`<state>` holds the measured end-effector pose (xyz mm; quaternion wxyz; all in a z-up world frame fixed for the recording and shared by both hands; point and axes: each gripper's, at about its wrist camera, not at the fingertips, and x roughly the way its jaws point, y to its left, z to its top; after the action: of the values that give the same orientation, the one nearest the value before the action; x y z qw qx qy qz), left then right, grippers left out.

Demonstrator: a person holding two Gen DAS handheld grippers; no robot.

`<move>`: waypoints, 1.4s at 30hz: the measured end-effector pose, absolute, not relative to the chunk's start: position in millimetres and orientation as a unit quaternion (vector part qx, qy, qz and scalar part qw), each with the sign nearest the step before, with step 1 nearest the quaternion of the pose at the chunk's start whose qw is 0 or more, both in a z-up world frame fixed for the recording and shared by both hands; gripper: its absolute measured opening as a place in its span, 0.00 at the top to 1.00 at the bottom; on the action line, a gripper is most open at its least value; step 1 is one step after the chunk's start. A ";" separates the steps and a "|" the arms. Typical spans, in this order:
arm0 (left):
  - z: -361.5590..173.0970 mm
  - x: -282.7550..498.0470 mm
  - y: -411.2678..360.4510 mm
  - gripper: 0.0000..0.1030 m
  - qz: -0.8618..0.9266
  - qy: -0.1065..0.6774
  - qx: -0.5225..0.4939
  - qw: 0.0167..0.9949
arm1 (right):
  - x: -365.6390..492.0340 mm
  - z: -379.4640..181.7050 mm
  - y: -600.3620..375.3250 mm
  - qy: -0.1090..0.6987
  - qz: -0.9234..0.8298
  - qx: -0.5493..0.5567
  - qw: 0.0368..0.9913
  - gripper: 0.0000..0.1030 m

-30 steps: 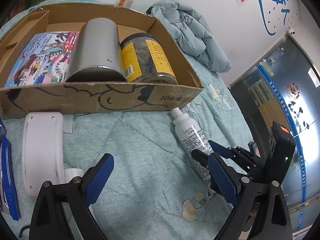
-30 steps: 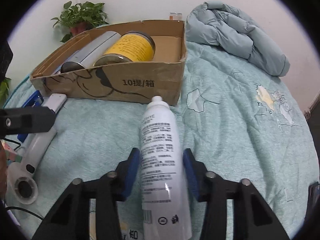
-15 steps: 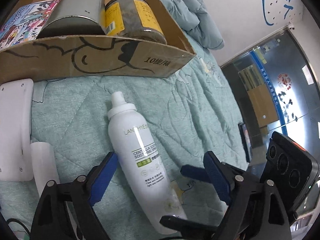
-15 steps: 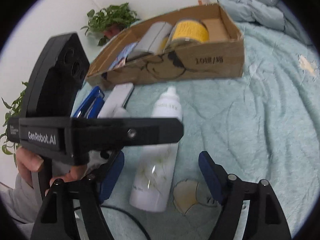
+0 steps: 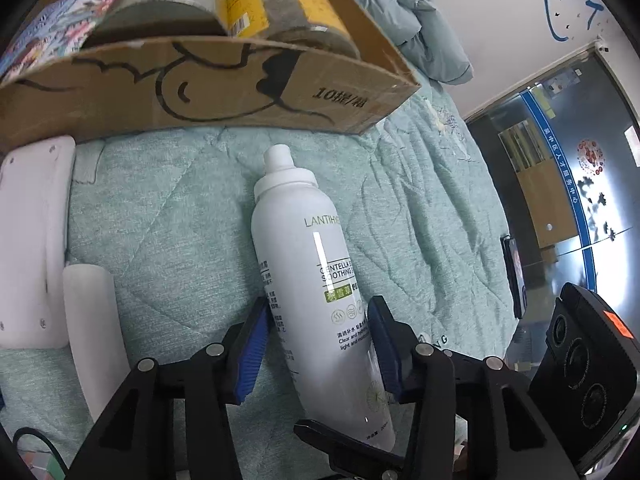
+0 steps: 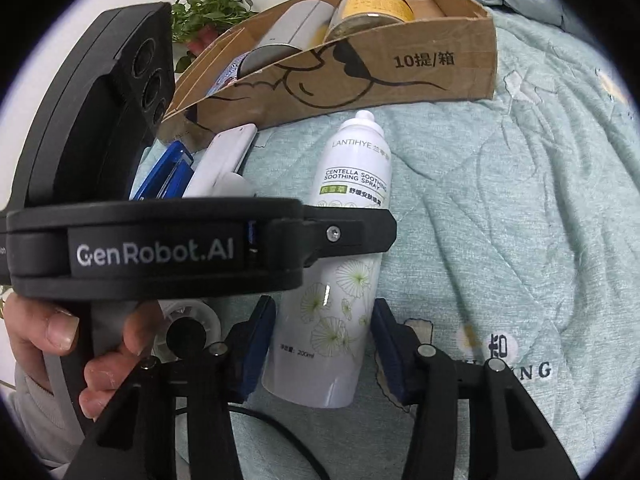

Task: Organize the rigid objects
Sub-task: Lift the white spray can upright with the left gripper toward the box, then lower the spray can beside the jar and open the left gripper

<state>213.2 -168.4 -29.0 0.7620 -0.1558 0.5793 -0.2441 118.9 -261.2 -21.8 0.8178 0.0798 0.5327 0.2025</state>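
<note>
Both grippers have shifted since a second ago: the left gripper, then wide over bare quilt, now straddles the white spray bottle, its jaws closing with pads at the bottle's sides. The right gripper also brackets the bottle's base, jaws closing, with slight gaps visible at its pads. That bottle lies on the green quilt, its cap just short of the cardboard box.
</note>
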 end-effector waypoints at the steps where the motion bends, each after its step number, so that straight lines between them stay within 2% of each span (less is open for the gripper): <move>1: -23.6 212.7 -166.5 0.55 -0.244 0.573 -0.156 0.766 | 119.9 -20.8 -266.7 0.530 0.204 0.083 0.819 0.53; 14: 117.2 253.4 -169.9 0.56 -0.255 0.436 -0.107 0.856 | 169.6 76.0 -262.8 0.408 0.219 0.033 0.886 0.53; 24: 184.1 318.5 -174.1 0.57 -0.257 0.396 -0.098 0.876 | 225.1 127.0 -283.0 0.364 0.223 0.004 0.904 0.54; 30: 174.2 357.8 -192.1 0.60 -0.267 0.414 -0.096 0.865 | 269.6 120.1 -302.2 0.385 0.210 0.013 0.898 0.57; 42: 95.2 418.6 -216.6 0.60 -0.271 0.480 -0.121 0.826 | 310.4 69.3 -325.9 0.439 0.179 0.013 0.881 0.58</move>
<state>418.6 -216.6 95.2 0.8257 -0.1212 0.4796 -0.2711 310.4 -325.9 69.3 0.8805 0.0126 0.4389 0.1785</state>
